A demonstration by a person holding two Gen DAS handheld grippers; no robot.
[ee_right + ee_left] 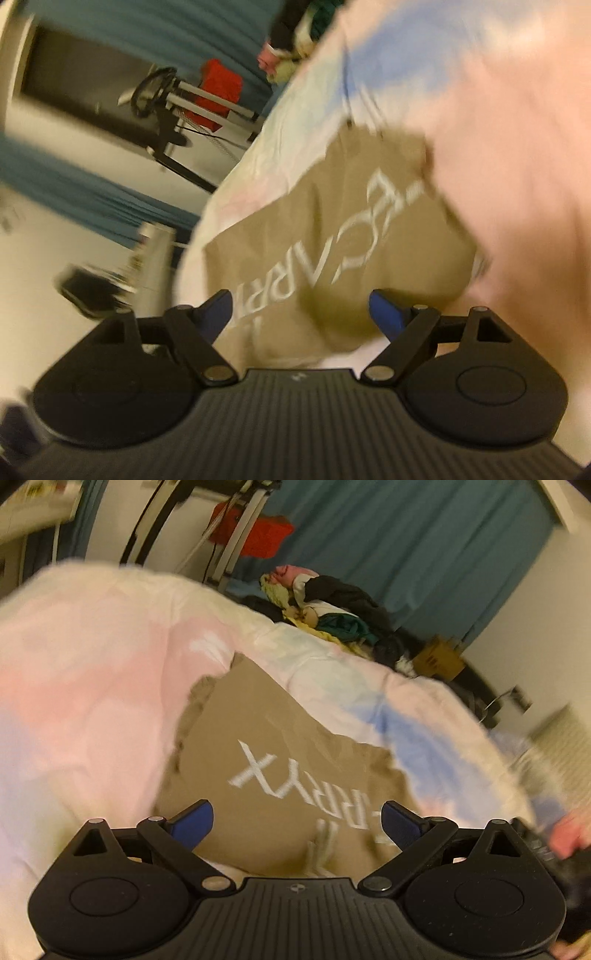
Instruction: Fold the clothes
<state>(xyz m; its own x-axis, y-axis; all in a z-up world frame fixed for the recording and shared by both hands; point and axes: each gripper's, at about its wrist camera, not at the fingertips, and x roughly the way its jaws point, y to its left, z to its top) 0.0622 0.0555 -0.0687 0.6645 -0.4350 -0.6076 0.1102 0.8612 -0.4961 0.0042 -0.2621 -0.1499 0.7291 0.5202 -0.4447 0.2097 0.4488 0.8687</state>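
Observation:
A tan garment with white lettering (273,760) lies on a pastel pink, white and blue bedcover (85,672). My left gripper (297,825) is open just above the garment's near part, blue-padded fingers wide apart, nothing between them. In the right wrist view the same tan garment (343,236) lies on the bedcover (517,129). My right gripper (301,314) is open over its near edge, holding nothing. Both views are motion-blurred.
A pile of mixed clothes (332,605) sits at the far end of the bed. Teal curtains (424,542) hang behind. A metal stand with a red object (258,531) is at the back left. A cardboard box (439,657) is beside the bed.

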